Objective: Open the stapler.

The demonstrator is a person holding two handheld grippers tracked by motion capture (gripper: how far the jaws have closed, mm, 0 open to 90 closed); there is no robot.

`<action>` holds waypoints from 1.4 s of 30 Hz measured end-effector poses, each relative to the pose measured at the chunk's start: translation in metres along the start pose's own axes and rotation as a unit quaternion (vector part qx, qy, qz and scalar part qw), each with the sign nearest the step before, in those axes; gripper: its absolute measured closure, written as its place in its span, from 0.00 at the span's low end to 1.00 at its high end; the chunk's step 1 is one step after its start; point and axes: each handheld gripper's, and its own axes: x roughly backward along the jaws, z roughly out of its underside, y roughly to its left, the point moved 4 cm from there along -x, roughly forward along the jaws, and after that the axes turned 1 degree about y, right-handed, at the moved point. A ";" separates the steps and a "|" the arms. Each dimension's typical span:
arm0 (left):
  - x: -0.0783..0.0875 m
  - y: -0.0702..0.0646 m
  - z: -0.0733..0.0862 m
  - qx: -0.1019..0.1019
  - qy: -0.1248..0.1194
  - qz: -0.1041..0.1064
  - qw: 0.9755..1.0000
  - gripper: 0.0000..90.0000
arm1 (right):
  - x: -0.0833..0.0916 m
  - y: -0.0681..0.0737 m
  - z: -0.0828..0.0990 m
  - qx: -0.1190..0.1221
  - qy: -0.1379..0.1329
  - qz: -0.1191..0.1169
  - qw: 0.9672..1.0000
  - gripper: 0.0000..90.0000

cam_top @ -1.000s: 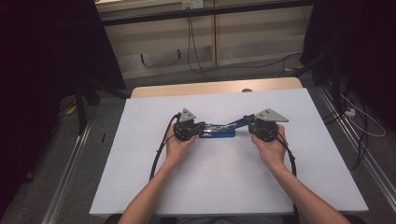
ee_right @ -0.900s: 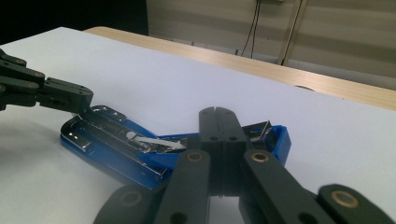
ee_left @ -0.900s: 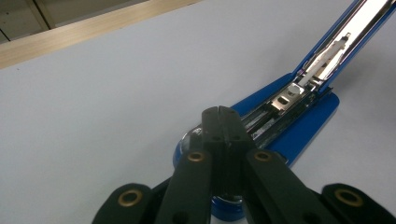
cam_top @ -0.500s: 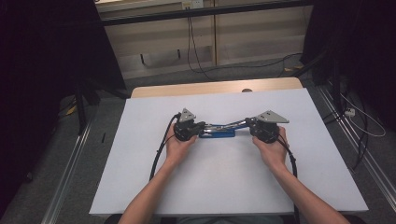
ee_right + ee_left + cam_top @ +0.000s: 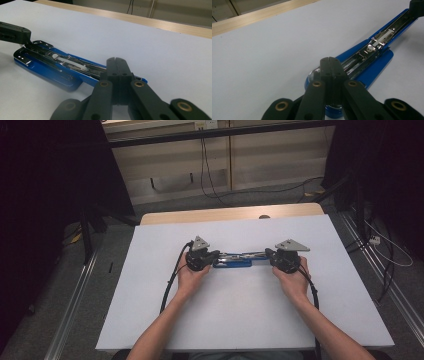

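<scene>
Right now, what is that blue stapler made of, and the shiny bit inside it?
The blue stapler looks like glossy painted metal or hard plastic; its smooth shell catches the light, but the look leaves it open. The channel inside looks like bare polished metal: silvery, with bright reflections. The table cover under it looks matte white, perhaps paper or laminate.

In the left gripper view the closed jaws cover the near end of the blue stapler (image 5: 372,62), probably its hinge, while the picture's top right corner cuts off its far end and the right gripper (image 5: 417,7).
</scene>
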 end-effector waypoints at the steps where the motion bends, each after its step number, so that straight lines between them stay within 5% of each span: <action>1: 0.000 0.000 0.000 0.001 0.000 0.001 1.000 1.00 | 0.000 0.000 0.000 0.000 0.001 0.000 1.000 1.00; 5: 0.000 0.000 0.000 -0.006 -0.002 0.002 1.000 1.00 | -0.001 0.001 0.000 0.003 0.001 -0.004 1.000 1.00; 9: 0.002 0.001 -0.001 0.010 -0.010 0.010 1.000 1.00 | -0.002 0.002 0.000 0.007 0.004 -0.007 1.000 1.00; 26: 0.005 -0.005 -0.007 -0.025 -0.019 -0.001 1.000 0.92 | 0.001 0.000 -0.007 0.003 -0.011 -0.034 0.999 0.91; 31: 0.011 -0.005 -0.013 -0.014 -0.038 -0.001 0.999 0.76 | 0.003 0.000 -0.010 0.001 -0.021 -0.042 0.999 0.85; 39: 0.020 -0.005 -0.017 0.005 -0.039 -0.030 0.999 0.44 | 0.002 0.003 -0.011 -0.009 -0.029 -0.055 0.998 0.57; 42: 0.022 -0.007 -0.018 0.006 -0.038 -0.024 0.999 0.35 | 0.002 0.005 -0.013 -0.010 -0.037 -0.057 0.998 0.41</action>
